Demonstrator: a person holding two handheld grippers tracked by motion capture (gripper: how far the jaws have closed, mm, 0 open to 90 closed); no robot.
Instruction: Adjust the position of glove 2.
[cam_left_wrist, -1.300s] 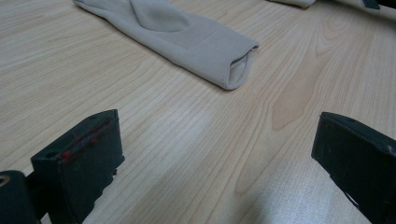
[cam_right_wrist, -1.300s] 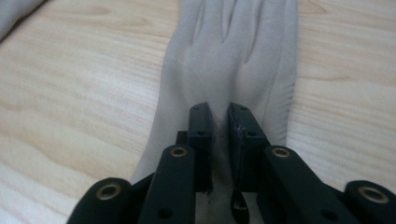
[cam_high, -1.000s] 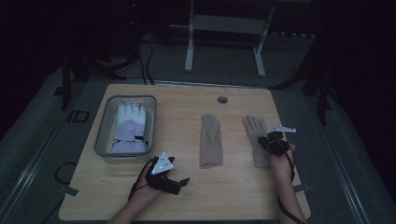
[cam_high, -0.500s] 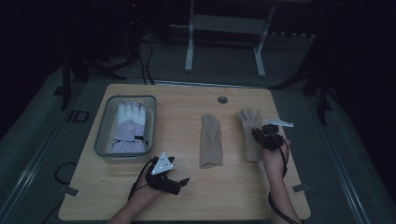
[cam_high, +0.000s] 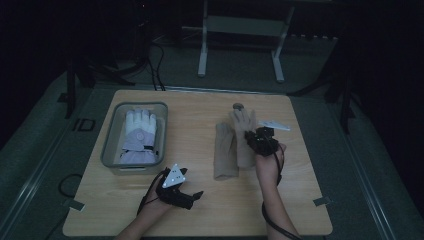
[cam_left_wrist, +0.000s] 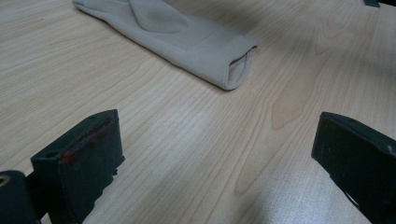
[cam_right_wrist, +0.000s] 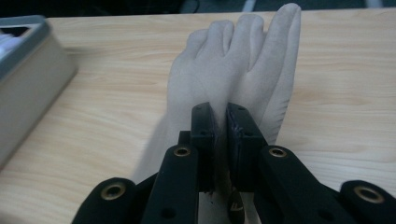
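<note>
The right tongs (cam_right_wrist: 220, 140) are seen clamped on a beige glove (cam_right_wrist: 243, 70), its fingers pointing toward the top of the frame in the right gripper view. In the high view that glove (cam_high: 244, 131) is found right of centre on the wooden worktop (cam_high: 300, 200), just beside a second beige glove (cam_high: 225, 151) on its left. The left tongs (cam_high: 192, 196) are held wide apart, low at lower centre. At centre left, a grey tray (cam_high: 111, 145) is loaded with a white glove (cam_high: 138, 135).

Black grippers: blocky fingers (cam_left_wrist: 77, 163), brass-ringed screw holes, grey three-cornered plate (cam_high: 174, 176).
</note>
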